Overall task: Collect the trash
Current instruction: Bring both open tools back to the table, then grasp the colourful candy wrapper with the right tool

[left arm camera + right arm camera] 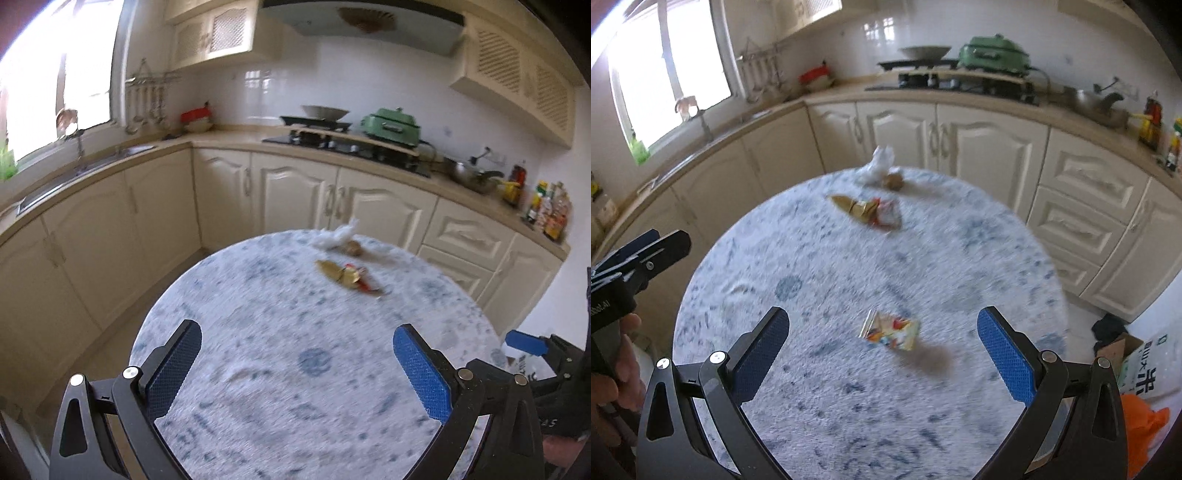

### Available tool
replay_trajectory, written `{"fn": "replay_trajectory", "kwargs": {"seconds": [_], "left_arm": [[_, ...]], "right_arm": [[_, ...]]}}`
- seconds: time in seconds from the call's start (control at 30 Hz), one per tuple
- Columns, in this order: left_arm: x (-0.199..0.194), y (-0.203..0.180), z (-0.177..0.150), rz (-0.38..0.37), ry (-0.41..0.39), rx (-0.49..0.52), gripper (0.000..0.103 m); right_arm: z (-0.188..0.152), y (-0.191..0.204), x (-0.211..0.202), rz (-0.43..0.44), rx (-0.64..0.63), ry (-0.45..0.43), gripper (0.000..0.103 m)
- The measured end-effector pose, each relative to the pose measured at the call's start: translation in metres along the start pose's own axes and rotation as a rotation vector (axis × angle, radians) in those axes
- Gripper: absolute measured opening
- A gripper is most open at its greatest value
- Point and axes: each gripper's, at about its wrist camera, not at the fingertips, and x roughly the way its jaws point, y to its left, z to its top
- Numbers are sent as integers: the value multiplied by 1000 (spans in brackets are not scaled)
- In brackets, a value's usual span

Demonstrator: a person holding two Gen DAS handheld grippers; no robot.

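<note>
Both jaws wide apart, empty: left gripper, right gripper; colourful wrapper lies flat on table; fingers may skid over it

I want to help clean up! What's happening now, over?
Left gripper open, empty. Right gripper open above colourful wrapper. Gold wrapper, white tissue farther back on table. Nothing blocking.

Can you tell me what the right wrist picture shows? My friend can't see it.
The open right gripper hovers over a round table, with a colourful wrapper lying between its fingers. Farther away lie a gold wrapper and white tissue.
</note>
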Motion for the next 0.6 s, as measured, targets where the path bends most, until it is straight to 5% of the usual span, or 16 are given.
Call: {"fn": "replay_trajectory", "kwargs": {"seconds": [0.23,0.6], "left_arm": [[31,15,0,9,72,-24,102],[86,13,4,-1,146,-15,102]], "right_arm": [[-13,-3,44,-25,3,105,102],[-21,-15,91,-30,37,157,80]]}}
